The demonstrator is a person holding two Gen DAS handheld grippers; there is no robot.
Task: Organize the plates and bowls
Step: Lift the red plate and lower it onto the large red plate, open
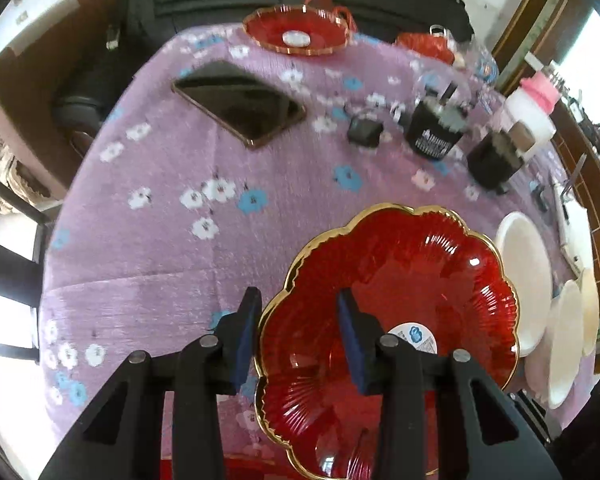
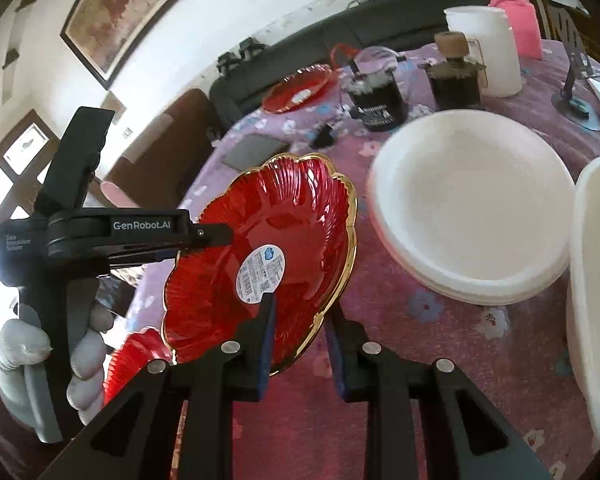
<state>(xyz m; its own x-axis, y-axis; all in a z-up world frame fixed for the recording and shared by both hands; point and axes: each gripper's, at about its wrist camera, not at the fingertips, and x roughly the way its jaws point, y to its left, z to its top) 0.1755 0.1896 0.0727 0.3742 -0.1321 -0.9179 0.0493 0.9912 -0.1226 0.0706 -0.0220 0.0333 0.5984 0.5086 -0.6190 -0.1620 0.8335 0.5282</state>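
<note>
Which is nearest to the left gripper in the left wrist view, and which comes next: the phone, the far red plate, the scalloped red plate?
1. Scalloped red plate: its rim sits between the fingers of the left gripper.
2. Phone: mid-table, up and left.
3. Far red plate: at the table's far edge.

"genrobot.ai" on the left gripper [image 2: 204, 236]; plate sticker [image 2: 261, 273] seemingly unreadable.

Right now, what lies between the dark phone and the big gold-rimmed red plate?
Only bare flowered tablecloth separates the phone from the red plate; the left wrist view shows it.
</note>
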